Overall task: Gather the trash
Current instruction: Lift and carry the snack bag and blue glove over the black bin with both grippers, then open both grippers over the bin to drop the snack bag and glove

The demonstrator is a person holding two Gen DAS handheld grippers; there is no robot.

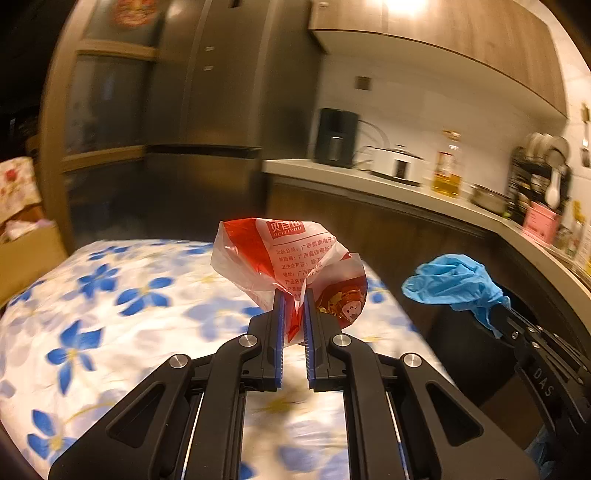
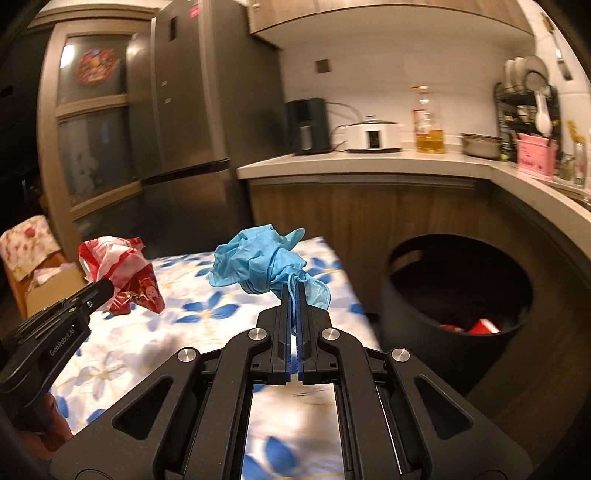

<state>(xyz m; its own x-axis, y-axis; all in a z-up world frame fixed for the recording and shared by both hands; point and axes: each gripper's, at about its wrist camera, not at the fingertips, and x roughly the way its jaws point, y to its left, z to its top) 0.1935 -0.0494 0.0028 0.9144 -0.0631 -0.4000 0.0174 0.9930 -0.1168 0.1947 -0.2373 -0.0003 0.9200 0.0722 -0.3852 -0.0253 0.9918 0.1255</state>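
Left gripper (image 1: 294,295) pinches crumpled red-white plastic wrapper (image 1: 284,258) above floral tablecloth (image 1: 110,314); right gripper (image 2: 294,290) clamps crumpled blue glove (image 2: 258,262); round black bin (image 2: 454,295) nearby, probably holding red scraps.

Warm, dim indoor light with a glaring ceiling lamp (image 1: 402,5) at top centre, heavy fisheye bending at the edges, and background perhaps motion-blurred.

Both wrist views are looking forward along their own fingers from close above the floral tablecloth (image 1: 92,295), facing the fridge (image 2: 207,110). The left view is sitting left of the fridge line, the right view right; both are sharing tablecloth, fridge and countertop (image 2: 369,162).
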